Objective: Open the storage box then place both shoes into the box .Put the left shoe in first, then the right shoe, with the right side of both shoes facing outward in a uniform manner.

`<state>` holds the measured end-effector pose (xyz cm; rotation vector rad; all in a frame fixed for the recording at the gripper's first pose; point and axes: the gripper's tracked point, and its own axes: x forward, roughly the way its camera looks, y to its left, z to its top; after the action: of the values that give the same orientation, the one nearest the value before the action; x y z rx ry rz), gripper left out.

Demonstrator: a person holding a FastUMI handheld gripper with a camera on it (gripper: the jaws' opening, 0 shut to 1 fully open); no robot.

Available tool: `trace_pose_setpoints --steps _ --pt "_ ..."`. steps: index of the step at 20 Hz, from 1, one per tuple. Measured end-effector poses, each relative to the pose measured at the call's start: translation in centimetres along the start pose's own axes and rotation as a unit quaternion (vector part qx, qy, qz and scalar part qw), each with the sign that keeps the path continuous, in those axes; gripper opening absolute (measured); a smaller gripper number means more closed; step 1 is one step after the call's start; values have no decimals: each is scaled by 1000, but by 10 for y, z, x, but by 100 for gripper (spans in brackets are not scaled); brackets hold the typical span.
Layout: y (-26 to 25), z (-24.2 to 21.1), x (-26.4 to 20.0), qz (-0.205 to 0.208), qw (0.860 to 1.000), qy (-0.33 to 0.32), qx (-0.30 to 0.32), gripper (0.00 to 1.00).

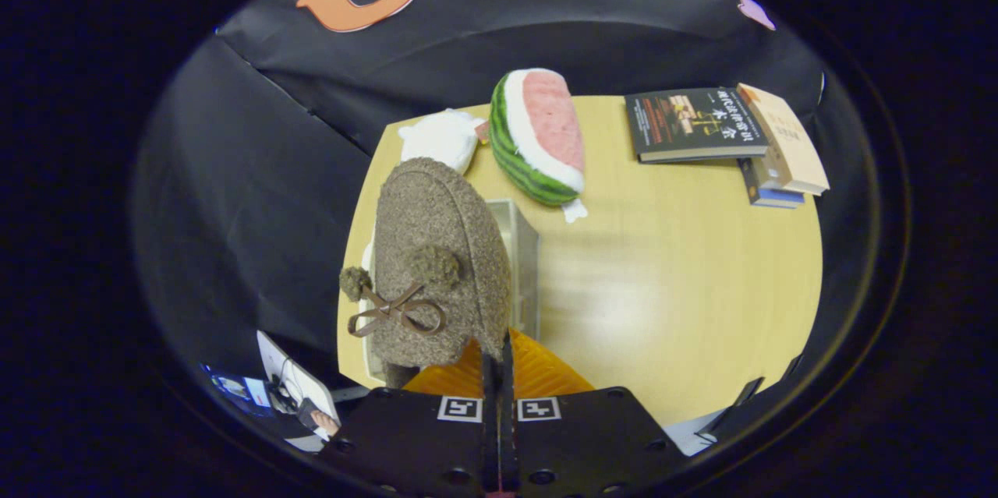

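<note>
One brown fuzzy shoe (pixel 437 264) is hanging left of centre, my claw (pixel 499 358) pinching its heel edge above the clear storage box (pixel 524 249) on the bench (pixel 686 280); I am judging lowering comes next.

Soft glare on table (pixel 624 303), fisheye-warped edges

Shoe (pixel 440 264) just ahead of the closed fingers of the gripper (pixel 499 358), over the storage box (pixel 524 249) on the table (pixel 686 272); watermelon toy (pixel 538 135) beyond; books (pixel 729 135) far right.
</note>
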<state>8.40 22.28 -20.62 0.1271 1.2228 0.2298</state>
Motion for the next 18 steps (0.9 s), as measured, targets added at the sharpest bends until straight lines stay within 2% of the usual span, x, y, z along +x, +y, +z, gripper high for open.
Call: trace_pose_setpoints --steps 3,9,13,18 --pt "15 -7 39 -25 1000 14 9 2" --pt "7 -27 112 -111 993 30 20 2" --pt "-3 -29 139 -155 987 36 29 2" --pt "-6 -26 150 -192 981 33 18 3"
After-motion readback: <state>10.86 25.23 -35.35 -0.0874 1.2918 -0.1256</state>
